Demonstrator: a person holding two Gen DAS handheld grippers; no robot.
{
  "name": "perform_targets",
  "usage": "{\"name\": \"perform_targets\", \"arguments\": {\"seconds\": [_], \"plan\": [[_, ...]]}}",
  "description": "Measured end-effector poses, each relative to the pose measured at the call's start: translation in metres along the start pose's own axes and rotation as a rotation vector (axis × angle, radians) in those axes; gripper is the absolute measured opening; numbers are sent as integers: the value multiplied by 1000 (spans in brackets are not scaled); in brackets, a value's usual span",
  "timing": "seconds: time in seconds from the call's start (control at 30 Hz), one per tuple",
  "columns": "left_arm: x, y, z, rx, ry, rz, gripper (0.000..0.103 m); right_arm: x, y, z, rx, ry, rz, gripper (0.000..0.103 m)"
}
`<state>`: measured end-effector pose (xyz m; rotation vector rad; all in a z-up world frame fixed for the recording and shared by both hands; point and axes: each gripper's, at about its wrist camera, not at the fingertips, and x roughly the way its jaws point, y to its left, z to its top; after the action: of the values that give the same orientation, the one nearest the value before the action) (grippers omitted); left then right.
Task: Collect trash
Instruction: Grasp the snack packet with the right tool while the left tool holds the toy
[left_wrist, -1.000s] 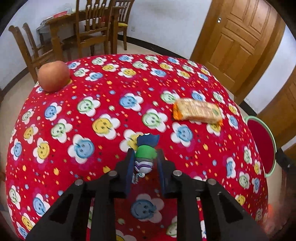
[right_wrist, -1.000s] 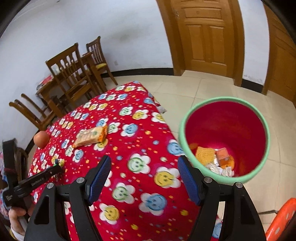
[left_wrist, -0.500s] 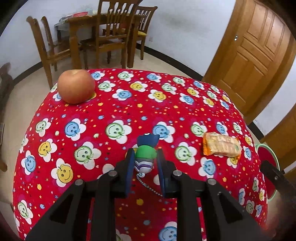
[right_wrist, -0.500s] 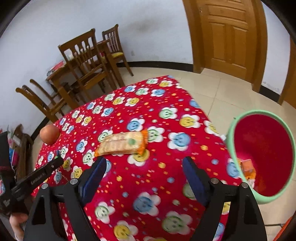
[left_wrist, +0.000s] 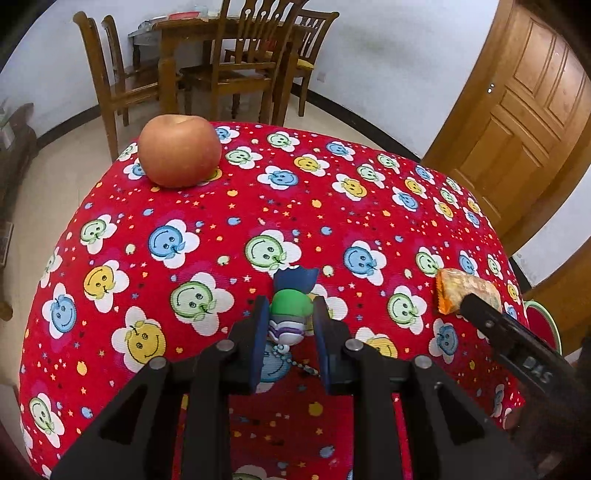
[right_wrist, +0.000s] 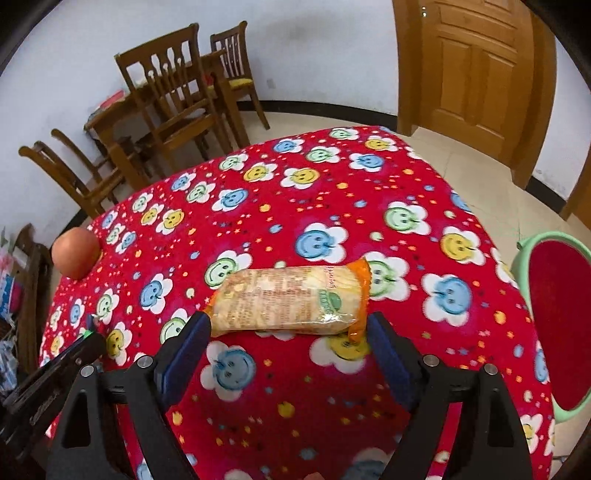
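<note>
Your table (right_wrist: 424, 177) with the red smiley cloth fills the middle of both views, the red bin (right_wrist: 554, 332) with the green rim sits at the right edge, and the apple (left_wrist: 180, 150) is at the upper left. The snack pack (right_wrist: 291, 301) lies flat in the middle of the right view, and your right gripper (right_wrist: 288, 345) has just been opening wide, with one jaw just beside each end of the pack, not pressing it yet. Your left gripper (left_wrist: 290, 332) is squeezed on a little toy (left_wrist: 290, 312) with a chain; if you close the right one too high, the slippery pack could pop out or the snack could crack, and the toy is not trash, so it could land in the bin by mistake.
</note>
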<state>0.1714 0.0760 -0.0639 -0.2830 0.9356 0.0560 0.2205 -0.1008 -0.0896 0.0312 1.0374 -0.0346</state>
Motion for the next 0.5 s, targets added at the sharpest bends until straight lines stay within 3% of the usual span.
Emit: {"name": "perform_targets", "arguments": {"seconds": [0.13, 0.23, 0.5], "plan": [[0, 4, -1, -7, 4, -5, 23, 13, 9, 1, -27, 9, -27, 89], [1, 5, -1, -8, 8, -7, 23, 21, 16, 2, -58, 23, -34, 102], [2, 3, -1, 1, 14, -16, 23, 31, 21, 9, -66, 31, -98, 102]]}}
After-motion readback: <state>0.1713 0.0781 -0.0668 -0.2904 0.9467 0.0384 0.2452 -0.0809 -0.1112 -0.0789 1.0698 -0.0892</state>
